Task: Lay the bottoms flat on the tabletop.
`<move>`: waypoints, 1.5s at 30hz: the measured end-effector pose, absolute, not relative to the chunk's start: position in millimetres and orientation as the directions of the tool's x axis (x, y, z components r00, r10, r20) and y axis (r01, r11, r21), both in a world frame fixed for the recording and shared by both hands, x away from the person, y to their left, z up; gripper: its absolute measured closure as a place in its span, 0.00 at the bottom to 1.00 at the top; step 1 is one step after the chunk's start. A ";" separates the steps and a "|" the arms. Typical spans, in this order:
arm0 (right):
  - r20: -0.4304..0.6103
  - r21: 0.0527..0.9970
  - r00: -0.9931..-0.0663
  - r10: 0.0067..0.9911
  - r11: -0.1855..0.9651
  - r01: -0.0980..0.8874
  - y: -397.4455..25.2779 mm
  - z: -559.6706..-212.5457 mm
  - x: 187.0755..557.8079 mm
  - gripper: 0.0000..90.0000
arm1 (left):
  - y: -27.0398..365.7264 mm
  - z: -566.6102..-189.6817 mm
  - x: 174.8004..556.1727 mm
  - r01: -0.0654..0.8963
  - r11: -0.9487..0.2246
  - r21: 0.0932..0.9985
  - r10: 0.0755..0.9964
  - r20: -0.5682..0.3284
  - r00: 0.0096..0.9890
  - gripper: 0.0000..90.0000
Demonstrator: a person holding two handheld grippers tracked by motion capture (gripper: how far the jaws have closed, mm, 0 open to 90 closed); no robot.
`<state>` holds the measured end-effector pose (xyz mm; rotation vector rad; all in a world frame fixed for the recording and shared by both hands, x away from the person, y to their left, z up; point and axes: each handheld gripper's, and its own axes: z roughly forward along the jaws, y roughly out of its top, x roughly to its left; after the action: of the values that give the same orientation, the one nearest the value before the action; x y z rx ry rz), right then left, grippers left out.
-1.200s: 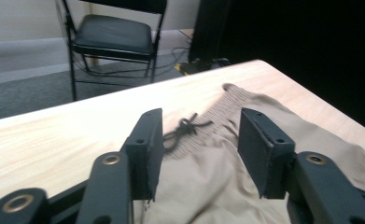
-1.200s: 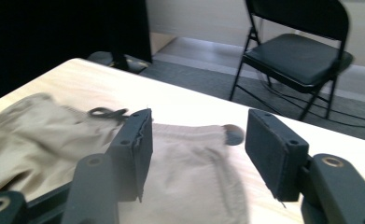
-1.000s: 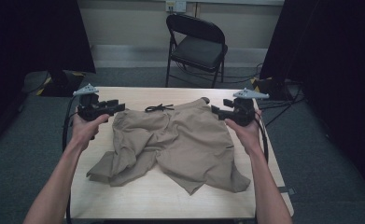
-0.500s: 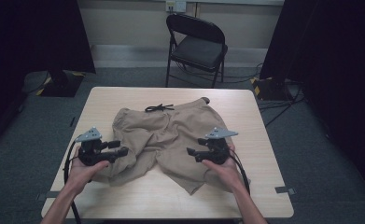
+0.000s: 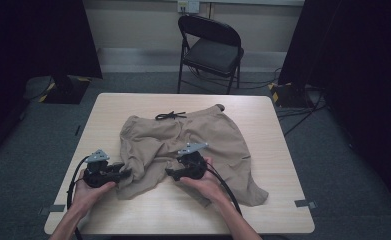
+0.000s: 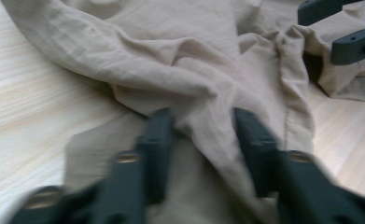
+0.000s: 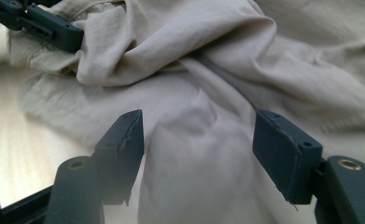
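Here, near the front edge of the table (image 5: 283,210), the left gripper (image 5: 125,173) is open with a fold of the tan shorts (image 5: 208,145) between its jaws. The right gripper (image 5: 170,173) is wide open and holds nothing. The bunched left leg lies between them, and the waistband points far.

A pale wooden rectangular table (image 5: 263,120) is carrying crumpled beige cloth shorts (image 5: 218,145), lying beneath and ahead of both claws' jaws.
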<state>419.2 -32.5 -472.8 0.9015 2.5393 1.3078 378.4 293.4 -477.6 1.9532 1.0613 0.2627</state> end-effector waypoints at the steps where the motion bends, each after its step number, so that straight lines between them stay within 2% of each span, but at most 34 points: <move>1: 0.137 0.779 -0.810 0.570 0.443 0.443 -24.9 -473.6 423.9 0.39 | 298.2 -474.4 379.1 0.568 -0.216 0.795 0.753 -0.235 0.615 0.90; 2: 0.137 0.779 -0.810 0.570 0.443 0.443 -24.9 -473.6 423.9 0.39 | 298.2 -474.4 379.1 0.568 -0.216 0.795 0.753 -0.235 0.615 0.95; 3: 0.142 0.779 -0.799 0.584 0.433 0.454 -20.9 -476.3 428.7 0.44 | 302.7 -468.5 379.8 0.560 -0.188 0.807 0.751 -0.250 0.612 0.96; 4: 0.142 0.779 -0.799 0.584 0.433 0.454 -20.9 -476.3 428.7 0.44 | 302.7 -468.5 379.8 0.560 -0.188 0.807 0.751 -0.250 0.612 0.97; 5: 0.155 0.775 -0.798 0.583 0.429 0.464 -20.0 -478.2 430.8 0.57 | 306.1 -463.8 380.3 0.552 -0.166 0.817 0.748 -0.260 0.610 0.97; 6: 0.160 0.774 -0.797 0.583 0.427 0.468 -20.1 -481.1 431.3 0.79 | 308.2 -460.9 380.5 0.547 -0.151 0.823 0.748 -0.266 0.608 0.98; 8: 0.154 0.785 -0.801 0.579 0.421 0.455 -24.1 -480.5 427.5 0.93 | 314.2 -452.8 381.6 0.534 -0.131 0.835 0.750 -0.268 0.604 0.98; 13: 0.156 0.803 -0.806 0.570 0.402 0.439 -52.4 -471.1 413.6 0.98 | 330.9 -439.1 389.2 0.513 -0.065 0.856 0.758 -0.293 0.583 0.98; 20: 0.116 0.786 -0.802 0.586 0.440 0.434 -93.2 -465.3 394.9 0.98 | 331.5 -441.6 398.8 0.544 -0.067 0.837 0.768 -0.304 0.563 0.98; 25: 0.120 0.769 -0.778 0.616 0.438 0.465 -114.8 -475.8 391.0 0.97 | 319.2 -466.5 421.8 0.602 -0.117 0.790 0.786 -0.296 0.542 0.98; 26: 0.118 0.769 -0.770 0.627 0.433 0.471 -114.9 -477.7 393.1 0.92 | 316.7 -472.2 427.3 0.609 -0.109 0.786 0.793 -0.301 0.529 0.97; 27: 0.113 0.771 -0.760 0.640 0.426 0.473 -113.2 -478.1 394.1 0.79 | 315.1 -476.7 431.9 0.615 -0.098 0.783 0.792 -0.313 0.524 0.92; 28: 0.116 0.775 -0.759 0.641 0.420 0.473 -110.6 -476.6 394.6 0.71 | 313.8 -479.8 435.0 0.619 -0.081 0.781 0.788 -0.330 0.519 0.88; 31: 0.121 0.815 -0.792 0.599 0.395 0.424 -95.7 -457.2 389.7 0.58 | 312.8 -480.0 436.2 0.619 -0.051 0.784 0.787 -0.350 0.508 0.67; 33: 0.128 0.825 -0.807 0.577 0.390 0.409 -90.9 -451.9 387.8 0.58 | 314.1 -473.6 431.1 0.603 -0.062 0.795 0.793 -0.328 0.513 0.63; 37: 0.169 0.821 -0.865 0.473 0.417 0.389 -52.2 -450.4 374.8 0.56 | 320.4 -455.1 415.8 0.576 -0.065 0.815 0.805 -0.299 0.513 0.48; 38: 0.169 0.821 -0.865 0.473 0.417 0.389 -52.2 -450.4 374.8 0.56 | 321.6 -450.7 410.9 0.569 -0.070 0.820 0.811 -0.285 0.511 0.48; 39: 0.193 0.811 -0.879 0.435 0.433 0.393 -35.1 -458.6 368.5 0.55 | 325.0 -442.9 400.0 0.552 -0.085 0.830 0.813 -0.262 0.519 0.47; 42: 0.200 0.800 -0.893 0.403 0.459 0.386 -19.1 -467.0 363.8 0.54 | 328.0 -438.2 389.7 0.539 -0.088 0.838 0.809 -0.255 0.529 0.46; 45: 0.207 0.773 -0.907 0.367 0.506 0.381 6.7 -481.3 361.2 0.50 | 328.5 -447.0 380.2 0.548 -0.107 0.829 0.800 -0.255 0.542 0.43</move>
<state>361.2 6.7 -481.3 0.6813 2.7399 1.4134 380.2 328.5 -447.0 1.7839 1.1209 0.3167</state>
